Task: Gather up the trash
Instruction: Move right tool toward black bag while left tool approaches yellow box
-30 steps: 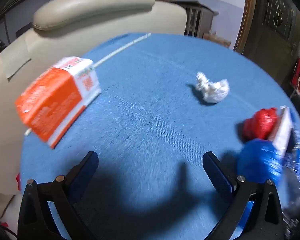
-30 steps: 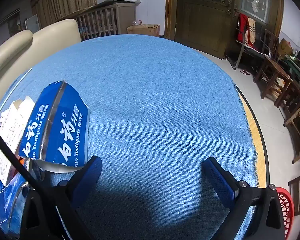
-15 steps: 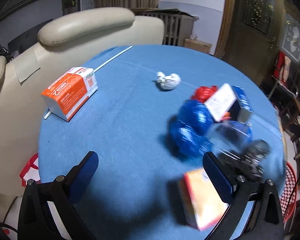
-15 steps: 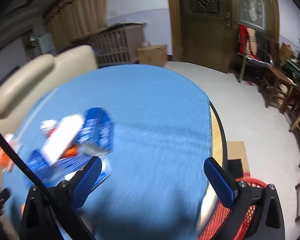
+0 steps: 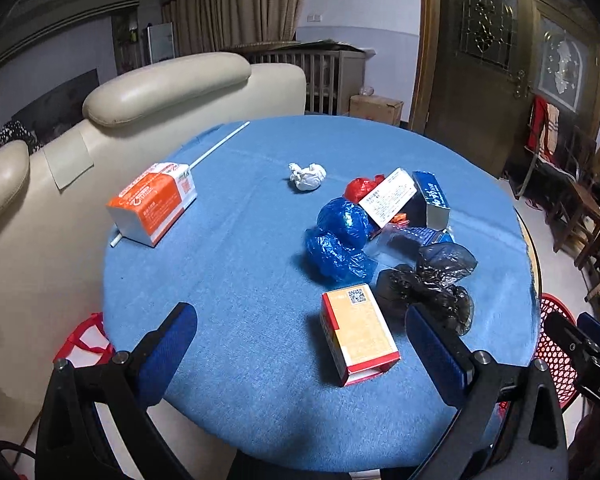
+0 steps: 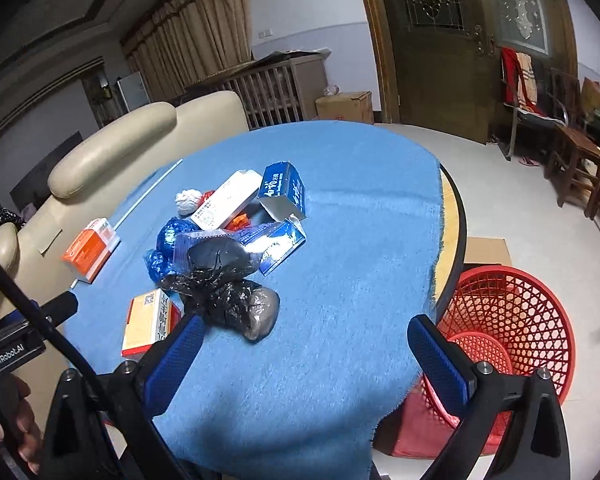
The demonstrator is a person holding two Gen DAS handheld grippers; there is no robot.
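**Trash still heaped on the table, both grippers empty**

I'm over the round blue table (image 5: 240, 264), the red basket (image 6: 512, 312) on the floor by its edge to my right. The trash sits mid-table — blue bags (image 5: 340, 236), black bags (image 6: 224, 284), an orange box (image 5: 358, 332) nearest me. My left gripper (image 5: 300, 344) and right gripper (image 6: 304, 356) are both spread wide, holding nothing. Slick bags may slip — or drag neighbours off the cloth.

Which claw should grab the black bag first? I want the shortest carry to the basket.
Probably the right claw: it's open, the black bag lies just ahead, and the red basket sits on its side. The left claw faces the orange box.
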